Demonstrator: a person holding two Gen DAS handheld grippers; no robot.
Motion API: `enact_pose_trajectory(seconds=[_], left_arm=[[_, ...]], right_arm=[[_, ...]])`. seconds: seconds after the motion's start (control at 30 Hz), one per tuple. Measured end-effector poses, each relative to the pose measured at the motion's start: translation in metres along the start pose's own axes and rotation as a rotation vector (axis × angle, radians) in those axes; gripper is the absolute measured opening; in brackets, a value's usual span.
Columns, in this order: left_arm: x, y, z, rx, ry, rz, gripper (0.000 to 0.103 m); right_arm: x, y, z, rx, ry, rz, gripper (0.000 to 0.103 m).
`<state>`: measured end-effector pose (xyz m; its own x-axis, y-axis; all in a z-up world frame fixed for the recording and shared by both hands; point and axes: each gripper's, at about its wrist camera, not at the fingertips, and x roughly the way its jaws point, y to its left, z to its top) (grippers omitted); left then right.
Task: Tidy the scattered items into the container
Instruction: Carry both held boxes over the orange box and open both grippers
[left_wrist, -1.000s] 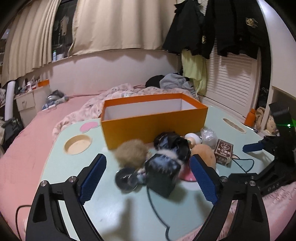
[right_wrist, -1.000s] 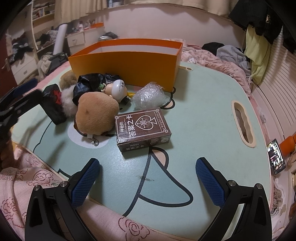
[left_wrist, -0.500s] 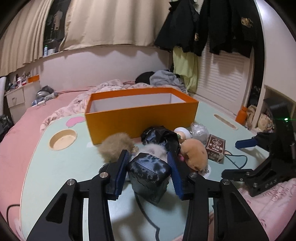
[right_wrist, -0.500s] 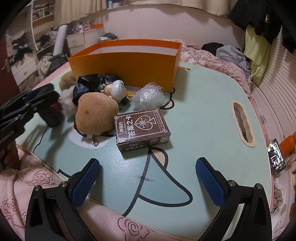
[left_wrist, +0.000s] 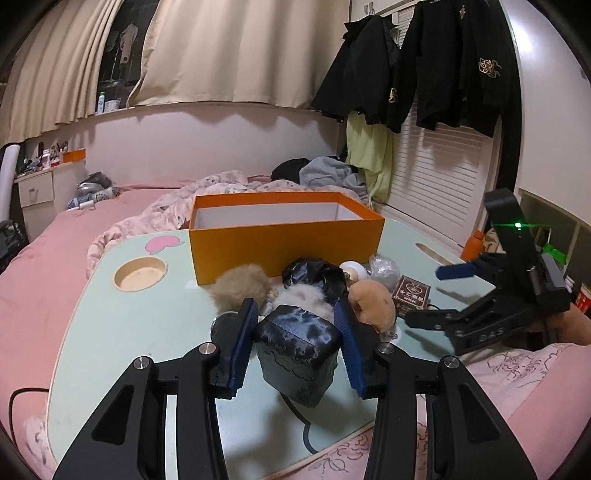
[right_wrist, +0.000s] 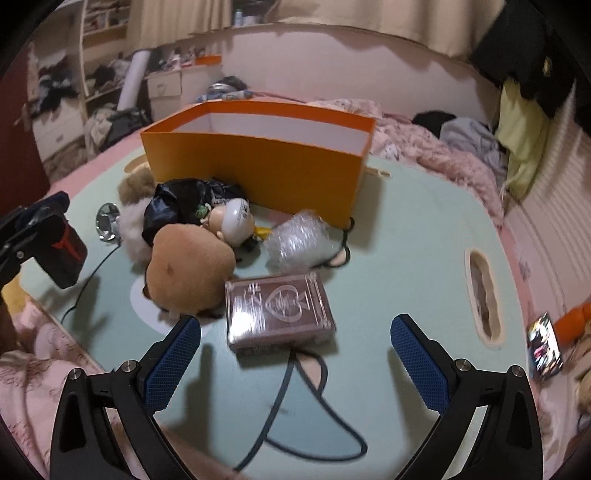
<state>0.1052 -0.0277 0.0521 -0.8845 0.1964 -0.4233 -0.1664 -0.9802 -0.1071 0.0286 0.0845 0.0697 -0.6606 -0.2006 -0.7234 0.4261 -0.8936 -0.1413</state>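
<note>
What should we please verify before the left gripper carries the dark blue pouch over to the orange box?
1. Left gripper clamps the dark blue fabric pouch: ok.
2. Pouch clear of the pale green table: ok, shadow beneath it.
3. Open orange cardboard box has room: ok, though its floor is hidden.
4. Right gripper out of the way: ok, closing, unloaded, behind the brown card box.
5. Path over the tan plush: cannot tell.

Counted: one orange box, one card box, two brown plush toys, one bubble-wrap bundle, one black pouch.
</note>
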Motion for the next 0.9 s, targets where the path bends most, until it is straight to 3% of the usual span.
enact_pose_trajectory(seconds=[0.03, 0.07, 0.53, 0.9], left_arm=[[0.0, 0.0, 0.0, 0.001, 0.0, 0.001, 0.044], [0.0, -0.001, 0.0, 0.003, -0.001, 0.003, 0.044], [0.001, -0.002, 0.008, 0.011, -0.013, -0.002, 0.044], [0.022, 0.003, 0.066, 0.012, -0.012, -0.019, 0.044]], right_arm=[[0.002, 0.001, 0.0, -0.004, 0.007, 0.008, 0.072], [0.004, 0.0, -0.001, 0.002, 0.021, 0.026, 0.057], [-0.028, -0.017, -0.006, 0.114, -0.072, 0.073, 0.056], [-0.037, -0.025, 0.047, 0.092, -0.164, 0.066, 0.056]])
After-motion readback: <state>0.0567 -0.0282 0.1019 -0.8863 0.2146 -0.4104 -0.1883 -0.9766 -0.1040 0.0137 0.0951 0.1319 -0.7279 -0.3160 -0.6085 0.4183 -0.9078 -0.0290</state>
